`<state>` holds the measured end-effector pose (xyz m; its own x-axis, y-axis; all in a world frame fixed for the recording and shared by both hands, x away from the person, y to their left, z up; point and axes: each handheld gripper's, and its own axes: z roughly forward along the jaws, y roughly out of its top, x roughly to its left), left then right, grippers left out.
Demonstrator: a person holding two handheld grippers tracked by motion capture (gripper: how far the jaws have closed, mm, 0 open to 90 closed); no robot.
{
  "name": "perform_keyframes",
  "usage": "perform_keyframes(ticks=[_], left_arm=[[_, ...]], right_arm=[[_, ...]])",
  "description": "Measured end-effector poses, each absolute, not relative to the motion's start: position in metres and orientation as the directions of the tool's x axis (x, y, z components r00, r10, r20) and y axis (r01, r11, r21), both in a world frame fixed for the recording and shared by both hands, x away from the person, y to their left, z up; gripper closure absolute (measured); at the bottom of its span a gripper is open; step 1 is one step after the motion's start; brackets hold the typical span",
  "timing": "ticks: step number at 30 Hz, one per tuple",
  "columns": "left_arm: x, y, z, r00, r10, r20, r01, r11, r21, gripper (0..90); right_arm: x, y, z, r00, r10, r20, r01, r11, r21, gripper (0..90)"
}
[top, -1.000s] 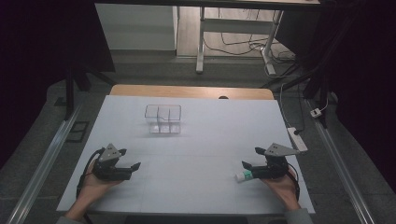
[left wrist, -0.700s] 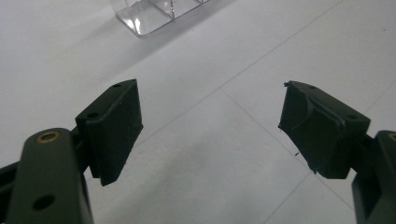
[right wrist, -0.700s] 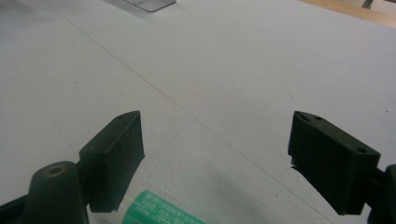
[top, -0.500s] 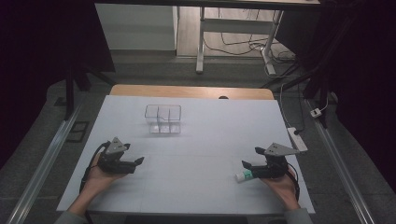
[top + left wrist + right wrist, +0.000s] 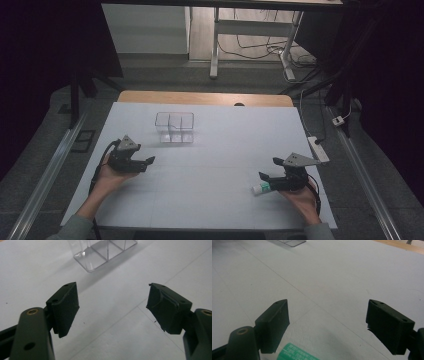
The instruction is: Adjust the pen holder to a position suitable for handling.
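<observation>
A clear plastic box [image 5: 174, 127] with several compartments stands on the white table top [image 5: 215, 150], left of centre toward the far side; the left gripper view has it [image 5: 100, 252] just ahead. My left gripper [image 5: 150, 161] hovers near-left of the box, aimed at it. It is open, its jaws [image 5: 112, 305] have just been closing slightly, and nothing is between them. My right gripper [image 5: 268, 168] is open at the near right. A white tube with a green label [image 5: 261, 188] lies on the table by its jaws, its end [image 5: 297, 353] beside one pad, untouched.
A wooden strip [image 5: 205, 98] edges the table's far side. A white power strip [image 5: 318, 148] with its cable lies off the right edge. A metal rail [image 5: 50, 170] runs along the floor at left. Desk legs and cables stand beyond the table.
My left hand has carried its gripper away from the near edge and slightly right, closer to the clear box. The right gripper and the tube have kept still.
</observation>
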<state>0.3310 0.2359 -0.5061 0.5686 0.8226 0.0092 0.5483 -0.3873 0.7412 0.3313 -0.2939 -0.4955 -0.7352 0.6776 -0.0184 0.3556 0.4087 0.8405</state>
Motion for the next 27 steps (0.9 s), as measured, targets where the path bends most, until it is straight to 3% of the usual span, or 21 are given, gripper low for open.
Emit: perform_keyframes(ticks=[9,17,21,27], left_arm=[[0.359,0.23,-0.509,0.534,0.845,0.025,0.573,-0.384,0.724,30.6],[0.382,0.225,-0.509,0.514,0.856,0.058,0.569,-0.391,0.724,43.7],[0.389,0.225,-0.512,0.506,0.861,0.057,0.576,-0.387,0.72,52.9],[0.396,0.229,-0.517,0.502,0.864,0.049,0.6,-0.388,0.699,74.9]], right_arm=[[0.333,-0.293,-0.497,-0.737,0.676,-0.009,0.359,0.402,0.842,18.9],[0.333,-0.293,-0.498,-0.735,0.678,-0.002,0.366,0.399,0.841,18.9],[0.333,-0.293,-0.497,-0.732,0.681,-0.005,0.366,0.4,0.84,19.1],[0.333,-0.293,-0.498,-0.732,0.681,-0.004,0.365,0.397,0.842,19.3]])
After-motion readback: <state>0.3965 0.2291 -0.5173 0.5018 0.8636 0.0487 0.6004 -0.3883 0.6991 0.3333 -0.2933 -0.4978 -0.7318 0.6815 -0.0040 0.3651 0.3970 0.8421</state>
